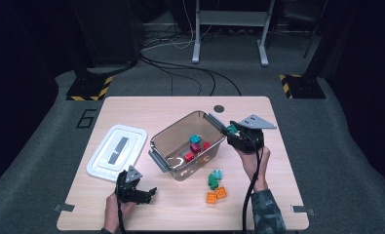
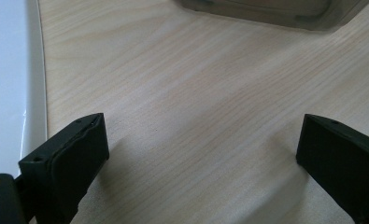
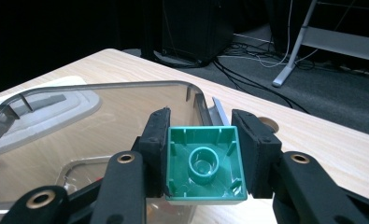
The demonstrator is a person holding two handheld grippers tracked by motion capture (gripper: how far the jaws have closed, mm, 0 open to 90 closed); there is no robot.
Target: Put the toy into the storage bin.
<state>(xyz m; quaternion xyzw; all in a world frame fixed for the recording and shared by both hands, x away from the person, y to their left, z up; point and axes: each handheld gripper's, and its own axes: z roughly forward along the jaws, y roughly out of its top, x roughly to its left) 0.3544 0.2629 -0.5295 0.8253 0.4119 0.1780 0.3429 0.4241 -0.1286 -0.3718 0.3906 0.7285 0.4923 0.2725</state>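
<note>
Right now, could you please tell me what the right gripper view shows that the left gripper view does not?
Right gripper view: the right gripper, fingers shut on a green brick whose hollow underside faces the camera, above the clear bin's rim, with floor cables behind. Left gripper view: the left gripper, fingers wide apart over bare table, beside the white lid's edge. Both catch the bin, the lid and the wooden tabletop.
</note>
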